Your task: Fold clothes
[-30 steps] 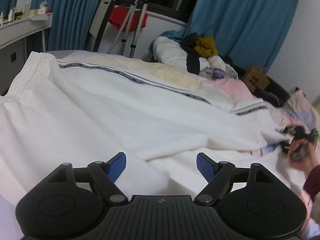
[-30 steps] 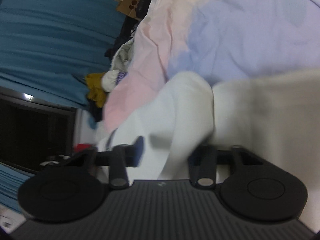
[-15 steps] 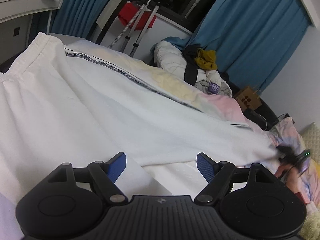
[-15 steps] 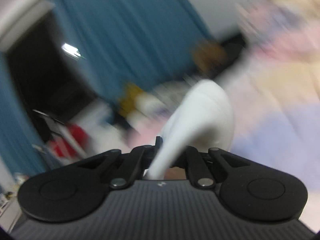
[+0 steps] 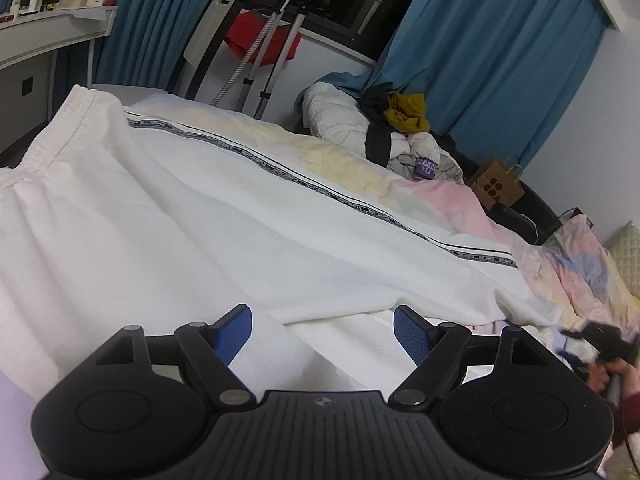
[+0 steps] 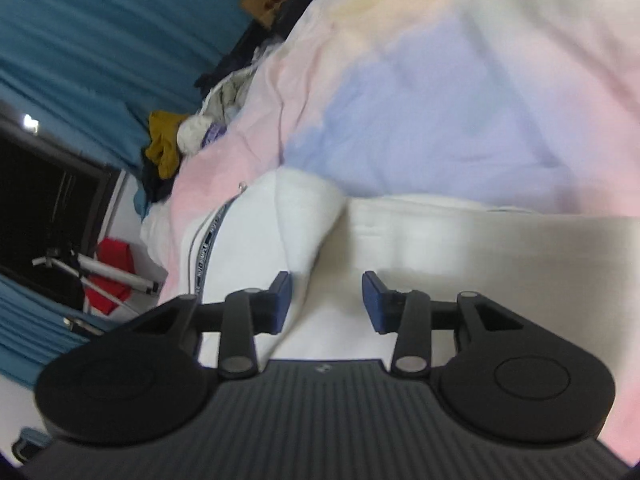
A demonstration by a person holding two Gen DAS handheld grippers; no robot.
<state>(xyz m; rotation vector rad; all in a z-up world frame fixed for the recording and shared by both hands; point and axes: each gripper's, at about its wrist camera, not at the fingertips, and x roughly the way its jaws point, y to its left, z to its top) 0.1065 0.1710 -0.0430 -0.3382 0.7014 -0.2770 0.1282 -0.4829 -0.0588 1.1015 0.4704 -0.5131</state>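
White trousers (image 5: 240, 208) with a black side stripe lie stretched across the bed, waistband (image 5: 60, 120) at the far left. My left gripper (image 5: 322, 324) hovers open just above the near leg, with nothing between its blue pads. In the left wrist view a hand holds my right gripper (image 5: 600, 340) at the leg's hem end, far right. In the right wrist view my right gripper (image 6: 326, 304) is opening. The folded white trouser hem (image 6: 304, 216) lies under and between its jaws, and the pads stand clear of it.
A pastel pink, blue and yellow duvet (image 6: 440, 100) covers the bed. A heap of clothes (image 5: 400, 132) and a brown paper bag (image 5: 496, 184) sit at the far side by blue curtains. A garment steamer stand (image 5: 272, 40) and a shelf (image 5: 52, 36) are behind.
The right gripper, shut on the trouser hem, drew the leg out straight to the right, then came down and parted its jaws off the cloth. The left gripper stayed put.
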